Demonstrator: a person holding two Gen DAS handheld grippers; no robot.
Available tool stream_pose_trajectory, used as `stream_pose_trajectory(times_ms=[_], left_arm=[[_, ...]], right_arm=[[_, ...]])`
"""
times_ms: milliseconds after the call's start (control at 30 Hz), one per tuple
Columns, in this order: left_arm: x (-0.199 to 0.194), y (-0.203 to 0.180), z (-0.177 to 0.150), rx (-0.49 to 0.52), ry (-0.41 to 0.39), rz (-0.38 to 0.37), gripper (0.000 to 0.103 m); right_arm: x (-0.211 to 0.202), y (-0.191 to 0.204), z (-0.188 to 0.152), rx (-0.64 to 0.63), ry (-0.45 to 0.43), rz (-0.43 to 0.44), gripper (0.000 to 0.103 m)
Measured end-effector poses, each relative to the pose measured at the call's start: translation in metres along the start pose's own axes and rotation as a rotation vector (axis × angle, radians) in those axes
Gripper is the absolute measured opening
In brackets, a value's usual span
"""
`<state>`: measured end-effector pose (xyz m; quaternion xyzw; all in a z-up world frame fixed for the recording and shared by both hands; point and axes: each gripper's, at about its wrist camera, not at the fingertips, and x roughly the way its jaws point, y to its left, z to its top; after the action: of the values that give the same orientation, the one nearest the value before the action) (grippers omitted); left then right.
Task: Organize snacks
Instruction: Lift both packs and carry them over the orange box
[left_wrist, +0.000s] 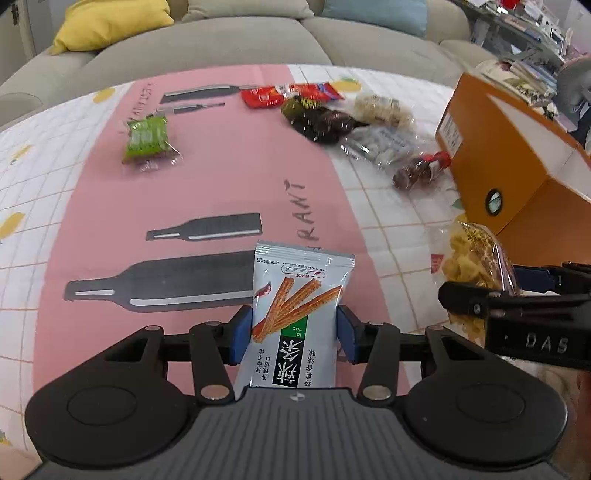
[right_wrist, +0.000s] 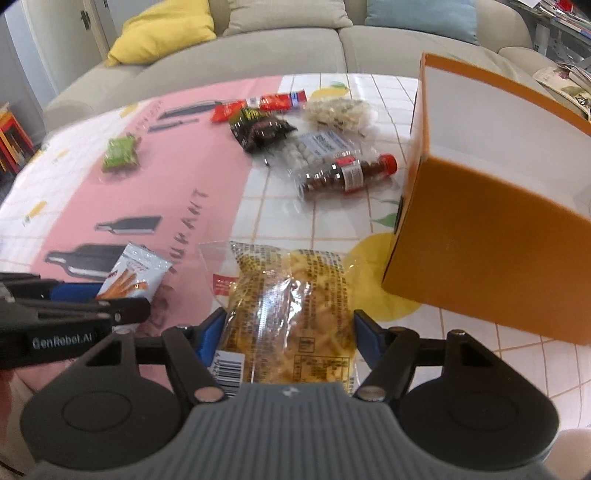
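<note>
My left gripper (left_wrist: 294, 328) is shut on a white spicy-stick snack packet (left_wrist: 299, 291), with a blue pad pressed on each side. The packet stands upright above the pink tablecloth (left_wrist: 207, 177). My right gripper (right_wrist: 290, 328) is shut on a clear bag of yellow crisps (right_wrist: 291, 295), also in the left wrist view as the crisps bag (left_wrist: 469, 258). An open orange box (right_wrist: 495, 254) with a white inside stands just right of that bag. The white packet (right_wrist: 133, 273) shows low on the left of the right wrist view.
Further back on the table lie a green packet (left_wrist: 147, 138), red packets (left_wrist: 288, 94), a dark packet (left_wrist: 314, 118), a pale snack bag (left_wrist: 380, 107), a clear bag of white sweets (left_wrist: 384, 144) and a bottle-shaped pack (right_wrist: 347, 173). A sofa (left_wrist: 207, 44) lies behind.
</note>
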<state>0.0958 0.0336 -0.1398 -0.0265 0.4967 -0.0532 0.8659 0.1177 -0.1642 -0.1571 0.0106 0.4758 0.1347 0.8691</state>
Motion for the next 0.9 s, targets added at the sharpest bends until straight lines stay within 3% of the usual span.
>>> stream_pose_trajectory(times_ms=[133, 300, 433, 600, 900], left_arm=[[-0.022, 0.002, 0.005, -0.028, -0.029, -0.020, 0.055], [-0.057, -0.007, 0.020, -0.045, -0.078, -0.085, 0.055], [-0.082, -0.030, 0.037, 0.031, -0.118, -0.114, 0.055], [-0.099, -0.064, 0.068, 0.110, -0.140, -0.208, 0.055], [-0.085, -0.142, 0.139, 0.248, -0.155, -0.366, 0.055]], right_arm=[[-0.019, -0.002, 0.005, 0.060, -0.014, 0.047, 0.069], [-0.059, -0.001, 0.009, 0.061, -0.095, 0.078, 0.069], [-0.091, -0.011, 0.020, 0.074, -0.151, 0.092, 0.069], [-0.123, -0.041, 0.035, 0.080, -0.181, 0.079, 0.069], [-0.153, -0.122, 0.073, 0.115, -0.188, -0.018, 0.069]])
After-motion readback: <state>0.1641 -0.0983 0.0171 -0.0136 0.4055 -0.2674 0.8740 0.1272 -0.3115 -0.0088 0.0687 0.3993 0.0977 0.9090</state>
